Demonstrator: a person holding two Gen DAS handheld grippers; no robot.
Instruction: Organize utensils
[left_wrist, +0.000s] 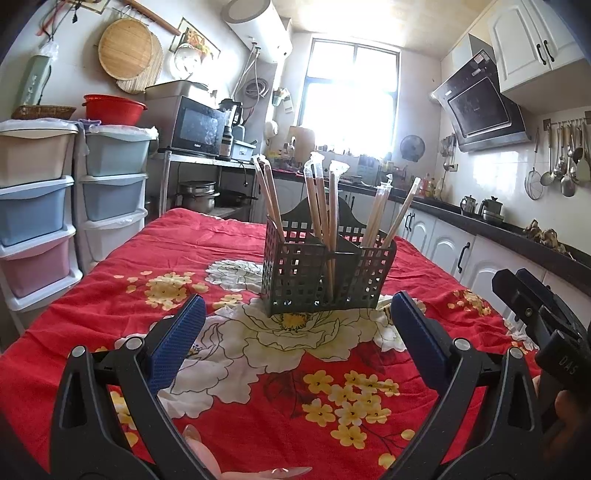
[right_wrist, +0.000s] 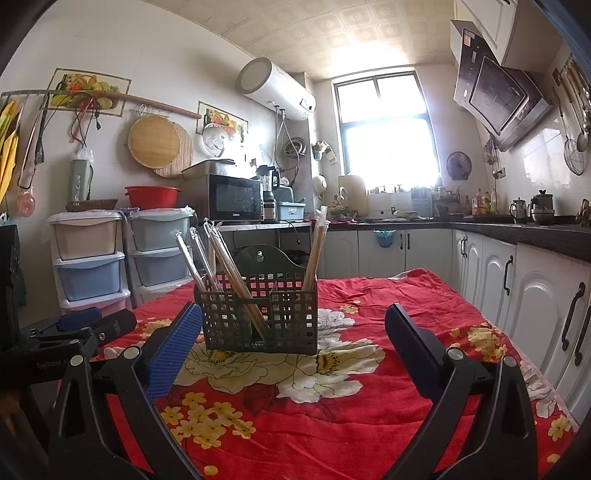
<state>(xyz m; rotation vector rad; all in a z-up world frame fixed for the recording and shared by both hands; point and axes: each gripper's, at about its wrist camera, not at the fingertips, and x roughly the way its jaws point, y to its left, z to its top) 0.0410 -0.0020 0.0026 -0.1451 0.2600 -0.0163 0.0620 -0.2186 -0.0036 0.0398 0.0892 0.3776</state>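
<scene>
A dark green perforated utensil holder (left_wrist: 325, 273) stands upright on the red floral tablecloth (left_wrist: 192, 258). Several plastic-wrapped wooden chopsticks (left_wrist: 321, 206) stand in its compartments. It also shows in the right wrist view (right_wrist: 258, 317) with the chopsticks (right_wrist: 221, 258) leaning left and one pair (right_wrist: 317, 247) at the right. My left gripper (left_wrist: 297, 332) is open and empty, a little in front of the holder. My right gripper (right_wrist: 291, 332) is open and empty, also just in front of the holder. The right gripper shows at the right edge of the left wrist view (left_wrist: 535, 314).
Stacked plastic drawer units (left_wrist: 44, 206) stand left of the table. A microwave (left_wrist: 195, 125) sits on a shelf behind. A dark counter (left_wrist: 498, 225) with white cabinets (right_wrist: 517, 288) runs along the right. The left gripper shows at the left of the right wrist view (right_wrist: 77, 328).
</scene>
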